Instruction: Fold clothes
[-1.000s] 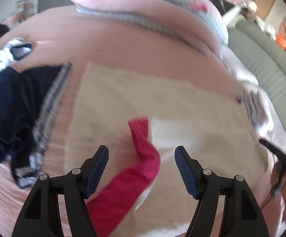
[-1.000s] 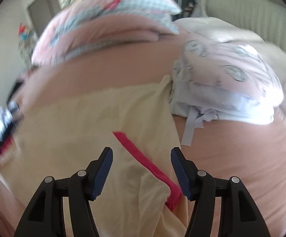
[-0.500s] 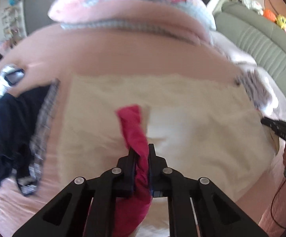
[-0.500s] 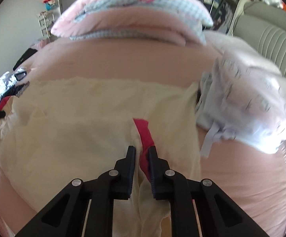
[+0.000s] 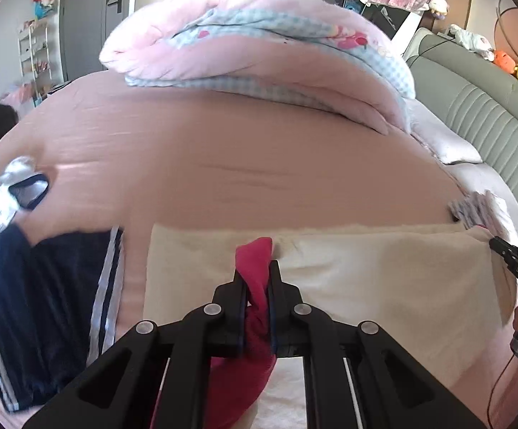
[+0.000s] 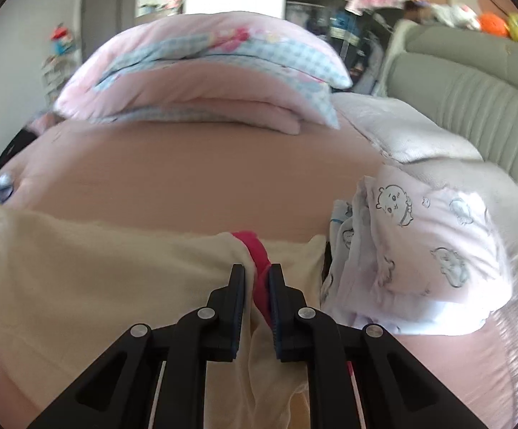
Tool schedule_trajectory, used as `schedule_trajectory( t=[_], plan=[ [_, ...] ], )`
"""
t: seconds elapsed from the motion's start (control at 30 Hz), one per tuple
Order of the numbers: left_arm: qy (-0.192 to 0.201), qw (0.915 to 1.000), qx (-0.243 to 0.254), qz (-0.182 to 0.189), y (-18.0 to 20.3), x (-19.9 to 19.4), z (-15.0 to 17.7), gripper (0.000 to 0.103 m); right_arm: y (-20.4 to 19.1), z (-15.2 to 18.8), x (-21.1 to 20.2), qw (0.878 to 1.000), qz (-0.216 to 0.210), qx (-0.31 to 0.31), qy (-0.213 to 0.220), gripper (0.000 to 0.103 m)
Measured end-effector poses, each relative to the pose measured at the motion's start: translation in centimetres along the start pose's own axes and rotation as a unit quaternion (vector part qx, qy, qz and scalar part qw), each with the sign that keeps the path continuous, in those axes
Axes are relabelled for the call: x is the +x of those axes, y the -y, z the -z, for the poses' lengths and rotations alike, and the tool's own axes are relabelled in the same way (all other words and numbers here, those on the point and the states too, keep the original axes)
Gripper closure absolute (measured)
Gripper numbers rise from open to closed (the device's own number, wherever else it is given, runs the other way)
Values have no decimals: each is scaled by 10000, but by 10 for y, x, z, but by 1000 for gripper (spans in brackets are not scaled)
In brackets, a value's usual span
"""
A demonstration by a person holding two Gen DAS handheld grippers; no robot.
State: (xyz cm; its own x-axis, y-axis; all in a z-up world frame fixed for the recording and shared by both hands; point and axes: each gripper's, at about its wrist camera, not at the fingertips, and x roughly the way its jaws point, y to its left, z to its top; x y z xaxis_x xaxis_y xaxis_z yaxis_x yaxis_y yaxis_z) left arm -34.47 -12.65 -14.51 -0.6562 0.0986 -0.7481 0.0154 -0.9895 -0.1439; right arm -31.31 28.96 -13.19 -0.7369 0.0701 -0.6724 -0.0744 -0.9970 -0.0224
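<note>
A cream garment [image 5: 384,279] [image 6: 98,279] with a crimson trim band lies spread across the pink bed. My left gripper [image 5: 256,268] is shut on the crimson band [image 5: 253,261] at the garment's left part. My right gripper [image 6: 257,271] is shut on the crimson band [image 6: 255,250] near the garment's right edge. The right gripper's black tip [image 5: 512,255] shows at the far right of the left wrist view, with a hand below it. The cloth below both grippers hangs out of sight.
A navy garment with white stripes [image 5: 44,304] lies left of the cream one. A folded pale printed garment [image 6: 427,250] sits to its right. A pink and blue checked duvet [image 5: 259,46] is piled at the back. A green padded headboard [image 5: 491,121] runs along the right.
Both grippers went from open to shut on the crimson band, then pulled toward me and up, so less of the cream garment lies ahead and more bare sheet shows.
</note>
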Motion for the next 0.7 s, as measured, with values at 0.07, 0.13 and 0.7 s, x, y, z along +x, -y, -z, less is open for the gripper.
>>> schedule_trajectory(
  t=[0.07, 0.13, 0.7],
  plan=[
    [-215, 9996, 14, -177, 0, 33, -1, 95, 2, 2, 36, 9990, 144, 164, -397, 91],
    [-429, 9984, 152, -348, 2, 63, 6, 92, -6, 15, 71, 9959, 468, 4, -777, 90],
    [-1328, 9891, -632, 8, -52, 72, -18, 63, 1, -19, 34, 9968, -431, 175, -656, 56]
  ],
)
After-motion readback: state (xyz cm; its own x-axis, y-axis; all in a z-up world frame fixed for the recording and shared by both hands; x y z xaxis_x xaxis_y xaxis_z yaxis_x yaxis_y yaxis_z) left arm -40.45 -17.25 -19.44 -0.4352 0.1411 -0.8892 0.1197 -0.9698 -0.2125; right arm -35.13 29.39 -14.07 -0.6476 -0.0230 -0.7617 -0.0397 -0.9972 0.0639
